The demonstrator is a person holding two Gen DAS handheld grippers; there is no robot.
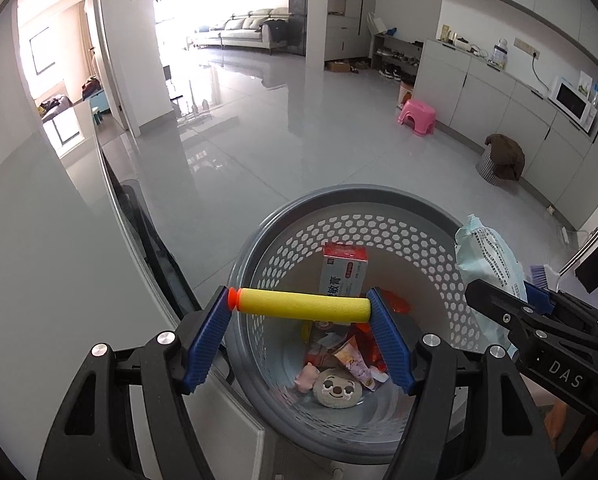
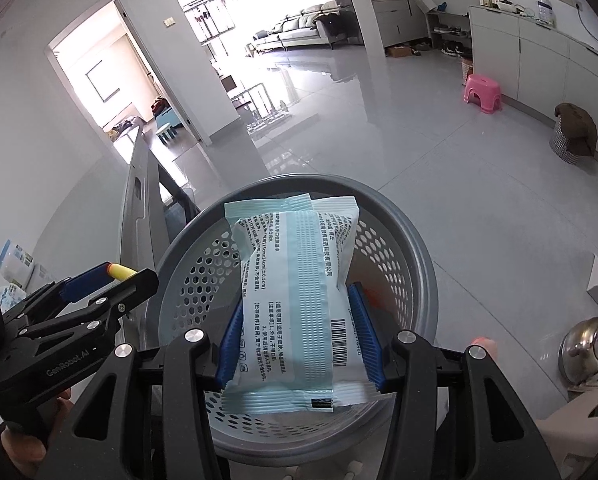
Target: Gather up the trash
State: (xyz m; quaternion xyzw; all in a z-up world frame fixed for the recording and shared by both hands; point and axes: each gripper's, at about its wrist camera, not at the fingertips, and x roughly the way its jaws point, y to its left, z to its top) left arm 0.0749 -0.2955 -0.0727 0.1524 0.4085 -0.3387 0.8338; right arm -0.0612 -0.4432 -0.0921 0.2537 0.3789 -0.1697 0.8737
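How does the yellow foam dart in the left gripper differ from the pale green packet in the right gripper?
The foam dart is a yellow cylinder with an orange tip; the packet is a flat, pale green printed pouch with a barcode. The dart is pinched by its two ends across the left gripper; the packet stands lengthwise in the right gripper, squeezed at its sides. Both are held over the grey basket.

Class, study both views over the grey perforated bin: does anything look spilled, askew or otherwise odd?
Nothing stands out. The yellow foam dart and pale blue wipes packet are each gripped above the grey perforated bin, with trash inside it.
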